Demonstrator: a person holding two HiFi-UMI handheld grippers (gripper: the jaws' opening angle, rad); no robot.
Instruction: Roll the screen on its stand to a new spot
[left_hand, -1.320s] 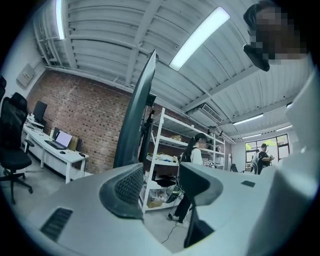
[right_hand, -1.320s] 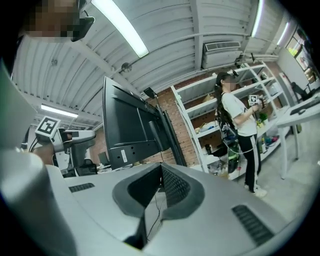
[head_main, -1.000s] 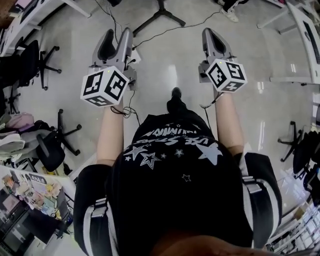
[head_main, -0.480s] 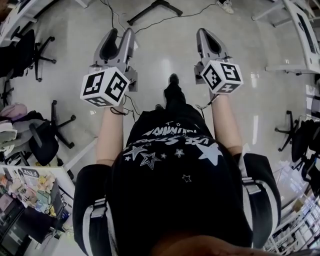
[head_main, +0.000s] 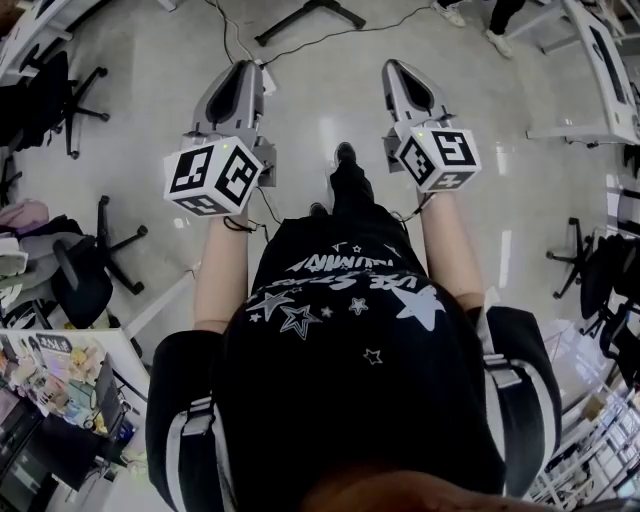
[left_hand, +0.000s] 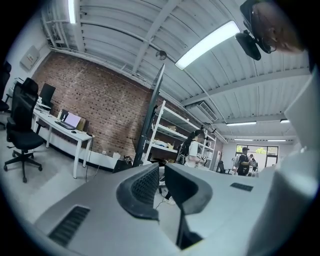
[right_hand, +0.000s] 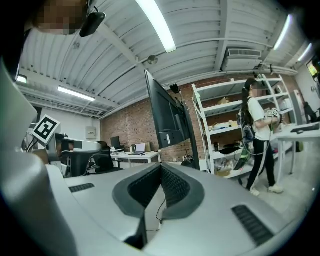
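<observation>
Head view shows two empty tongs, left tongs (head_main: 247, 68) just closed, right tongs (head_main: 393, 68) shut; one screen (right_hand: 165, 112) stands ahead.

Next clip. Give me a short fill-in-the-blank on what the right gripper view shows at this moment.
1. The right gripper has its jaws ___, with nothing between them.
2. The screen stands ahead of it, in front of a ___ wall.
3. A person in a white top stands beside the metal ___.
Missing words: shut; brick; shelves.
</observation>
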